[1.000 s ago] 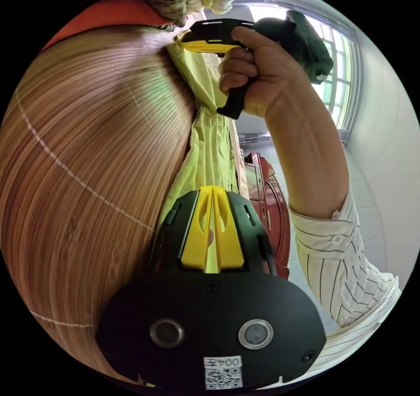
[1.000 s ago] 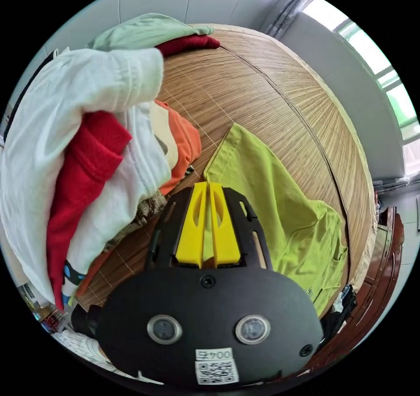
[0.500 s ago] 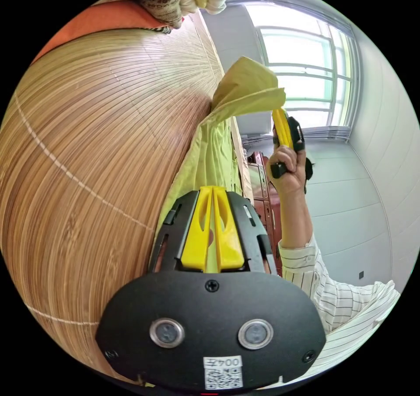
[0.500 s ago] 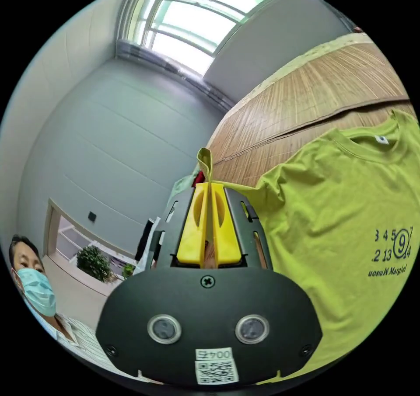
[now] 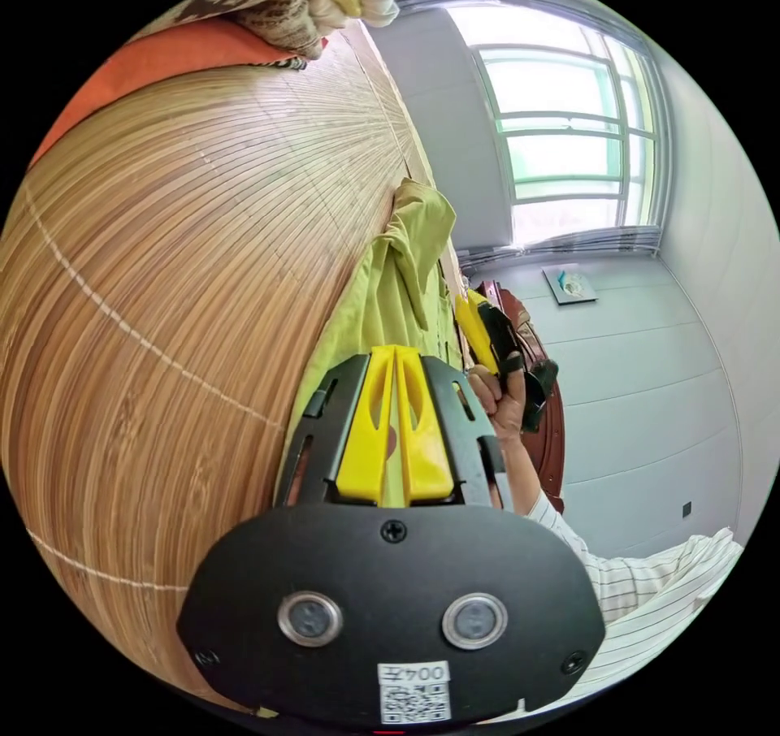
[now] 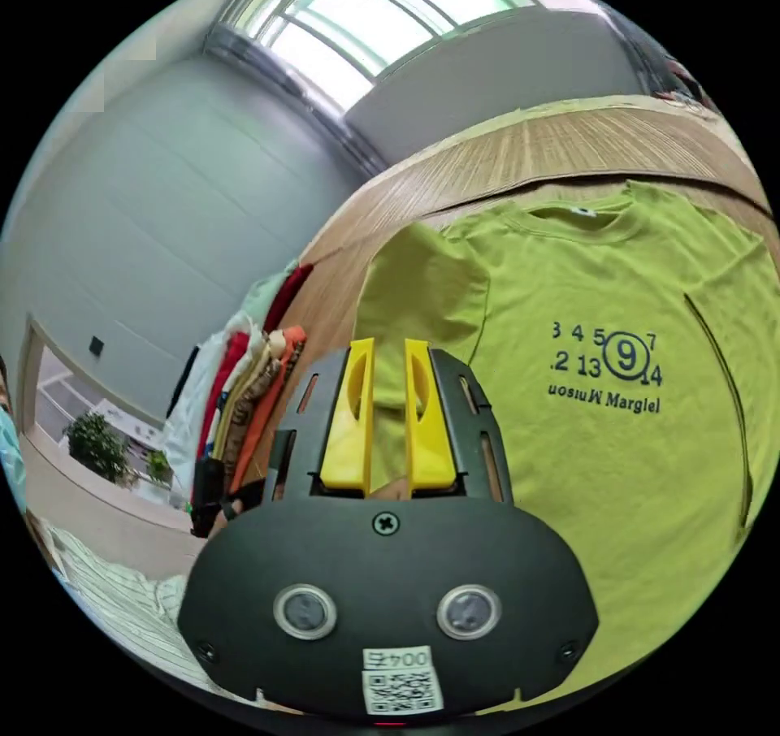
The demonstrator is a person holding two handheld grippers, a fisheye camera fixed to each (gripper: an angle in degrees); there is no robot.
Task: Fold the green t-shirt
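Mat [image 5: 162, 281]: slatted bamboo surface under everything.
T-shirt [image 6: 617, 411]: green, spread flat on the mat, print side up, one sleeve folded inward.
Clothes pile [image 6: 236, 395]: stacked at the mat's edge.
Left gripper [image 5: 395, 362]: jaws closed, pinching the t-shirt's edge.
Right gripper [image 6: 382, 354]: jaws parted, holding nothing, over the folded sleeve.

The lime-green t-shirt [image 6: 617, 411] lies flat, print side up, on the slatted wooden surface [image 5: 179, 281], one sleeve folded inward over its body.
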